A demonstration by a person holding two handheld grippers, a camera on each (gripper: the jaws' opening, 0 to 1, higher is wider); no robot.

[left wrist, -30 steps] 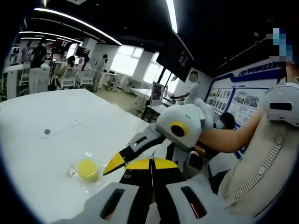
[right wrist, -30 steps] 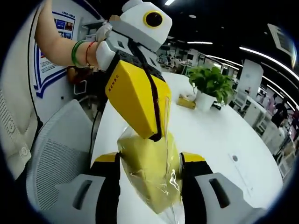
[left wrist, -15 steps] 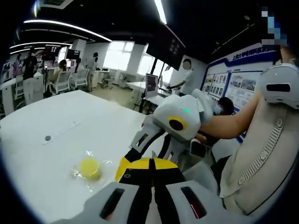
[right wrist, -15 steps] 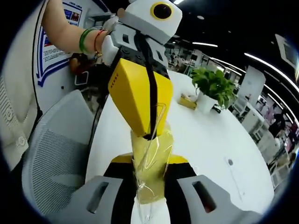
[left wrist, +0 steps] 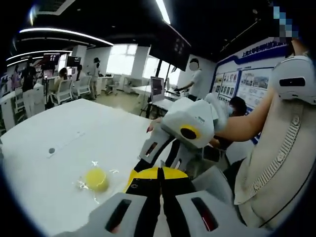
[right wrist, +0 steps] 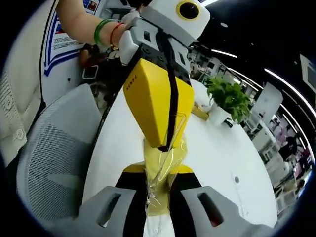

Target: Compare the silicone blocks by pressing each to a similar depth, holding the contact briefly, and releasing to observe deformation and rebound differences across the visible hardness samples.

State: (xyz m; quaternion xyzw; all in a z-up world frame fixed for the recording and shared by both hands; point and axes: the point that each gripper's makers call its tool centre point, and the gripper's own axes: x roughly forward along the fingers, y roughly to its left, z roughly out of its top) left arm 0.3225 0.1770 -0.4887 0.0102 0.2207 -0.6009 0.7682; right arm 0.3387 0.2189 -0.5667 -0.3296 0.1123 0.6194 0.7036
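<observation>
Left gripper view: we see a round yellow block (left wrist: 96, 178) in clear wrap lying alone on the white surface (left wrist: 59, 148), well apart from both tools, apparently a sample awaiting its press. The left gripper (left wrist: 159, 174) has its jaws clenched together; what they pinch is hidden here. The right gripper (left wrist: 183, 129) enters from the right. Right gripper view: the right gripper (right wrist: 159, 183) squeezes a wrapped yellow pad (right wrist: 160, 163) thin between its jaws, while the left gripper (right wrist: 165, 145) nips the top edge, likely steadying it during the hold. A plant (right wrist: 228, 98) stands beyond.
</observation>
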